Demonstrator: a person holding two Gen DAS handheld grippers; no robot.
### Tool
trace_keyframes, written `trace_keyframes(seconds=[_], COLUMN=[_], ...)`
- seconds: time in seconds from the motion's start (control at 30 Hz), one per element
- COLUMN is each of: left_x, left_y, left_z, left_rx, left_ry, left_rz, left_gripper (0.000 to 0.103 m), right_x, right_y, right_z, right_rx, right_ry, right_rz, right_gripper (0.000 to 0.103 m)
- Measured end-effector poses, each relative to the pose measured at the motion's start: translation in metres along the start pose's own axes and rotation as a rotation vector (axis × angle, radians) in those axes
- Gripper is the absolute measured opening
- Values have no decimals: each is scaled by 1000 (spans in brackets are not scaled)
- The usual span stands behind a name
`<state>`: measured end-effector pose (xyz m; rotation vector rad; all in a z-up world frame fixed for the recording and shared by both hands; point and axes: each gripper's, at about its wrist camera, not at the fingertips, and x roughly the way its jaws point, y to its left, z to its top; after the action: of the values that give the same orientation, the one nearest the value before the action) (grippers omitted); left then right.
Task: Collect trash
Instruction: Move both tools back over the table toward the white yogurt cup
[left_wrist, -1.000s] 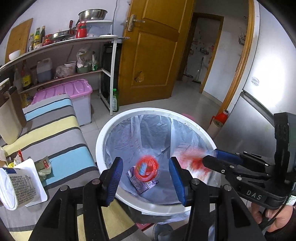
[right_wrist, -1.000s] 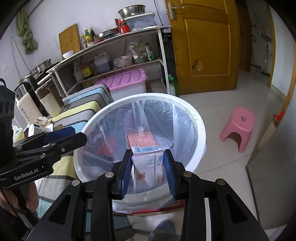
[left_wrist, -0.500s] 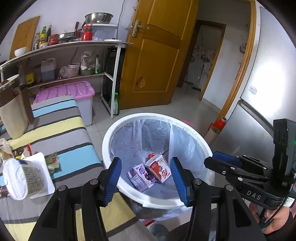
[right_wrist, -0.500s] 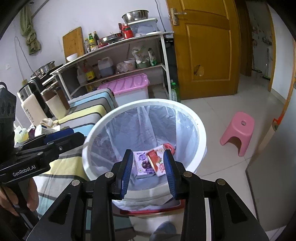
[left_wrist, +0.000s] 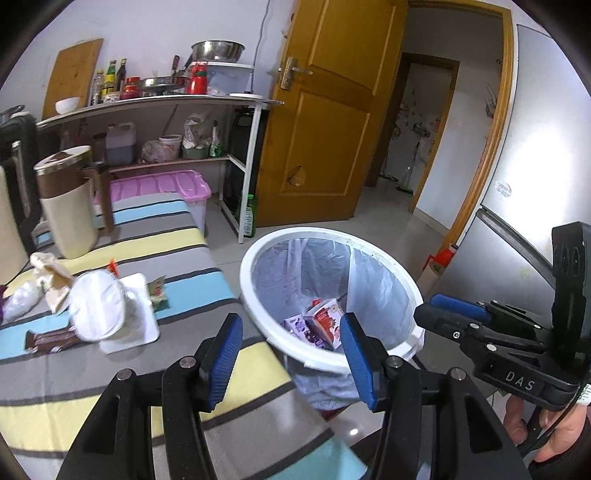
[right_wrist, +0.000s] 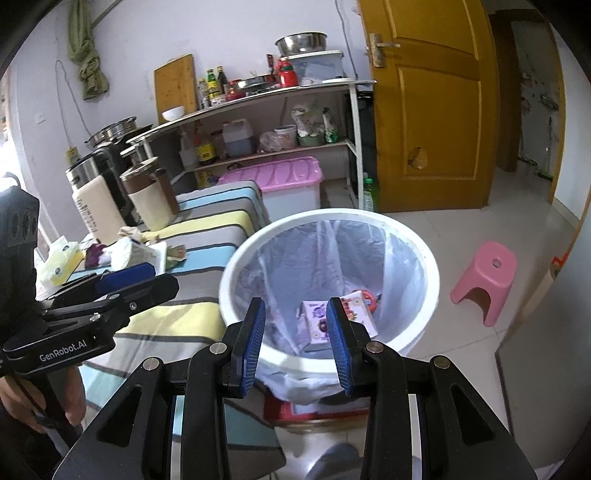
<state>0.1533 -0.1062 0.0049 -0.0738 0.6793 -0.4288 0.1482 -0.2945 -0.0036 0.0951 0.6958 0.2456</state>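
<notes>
A white trash bin lined with a thin clear bag stands on the floor just beside the striped desk. At the bottom of the bin lie 2 small cartons side by side and touching: a purple carton and a red-and-white carton, with a red ring-shaped piece against the red carton's far end. The print on both cartons is too small to read. The left claw is open and holds nothing, its blue pads spread over the near rim of the bin. The right claw is also open and empty, its pads above the bin's near edge. The left tool's body reads "GenRobot.AI" in the right wrist view, and the right tool's body reads "DAS" in the left wrist view. More trash sits on the desk: a white plastic cup lying on its side, a brown wrapper near it, a small green packet and crumpled paper. A pink storage box stands on the floor under the shelf, and a pink stool stands beyond the bin.
</notes>
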Motion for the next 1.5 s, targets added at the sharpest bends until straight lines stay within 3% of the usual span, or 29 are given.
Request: trace_keyframes(seconds=[0.77, 1.5], left_x=[-74, -100], left_y=[50, 119], left_z=[-45, -49], left_rx=[-99, -198], left_ry=[-39, -68], left_rz=[145, 293], left_gripper=[55, 55], right_x=[-9, 19], right_y=[66, 121], right_z=[-19, -3], right_rx=[-89, -168], right_ry=[26, 30], right_rz=[152, 216], right_gripper=[36, 44])
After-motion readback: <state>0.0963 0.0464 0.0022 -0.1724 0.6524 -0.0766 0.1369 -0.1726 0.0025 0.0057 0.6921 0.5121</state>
